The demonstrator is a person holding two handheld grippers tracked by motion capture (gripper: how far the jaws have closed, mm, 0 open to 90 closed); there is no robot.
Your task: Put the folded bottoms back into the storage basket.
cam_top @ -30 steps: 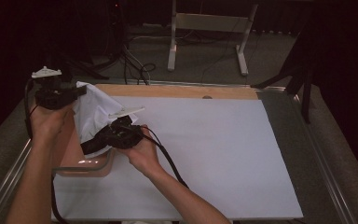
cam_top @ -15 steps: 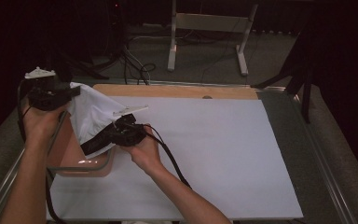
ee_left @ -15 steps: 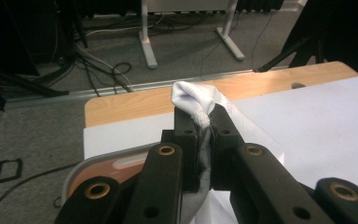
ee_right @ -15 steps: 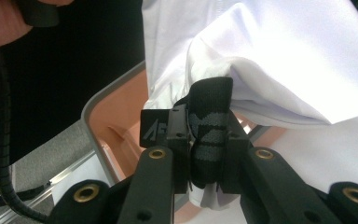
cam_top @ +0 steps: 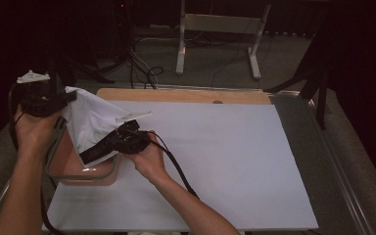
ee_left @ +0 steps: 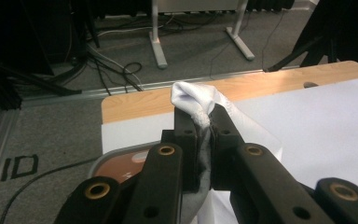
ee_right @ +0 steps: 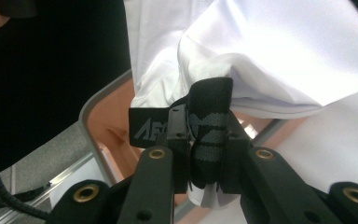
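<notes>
A white garment [cam_top: 93,122] with a black lettered waistband [cam_top: 98,152] hangs stretched between my two grippers, above a tan basket [cam_top: 71,169] with a grey rim at the table's left. My left gripper [cam_top: 61,100] is shut on the garment's upper edge; white cloth [ee_left: 193,100] bunches out between its jaws. My right gripper [cam_top: 115,144] is shut on the waistband [ee_right: 209,126], whose black band folds over between the jaws, with the white cloth [ee_right: 261,56] spreading beyond it.
A white sheet [cam_top: 225,161] covers most of the table, with a wooden strip [cam_top: 186,95] along its far edge. Metal rails [cam_top: 342,166] frame the table. Cables and a stand's legs [cam_top: 215,44] lie on the floor behind.
My left gripper has drawn the garment's top edge a little up and left. My right gripper has pulled the waistband slightly right, spreading the cloth.
</notes>
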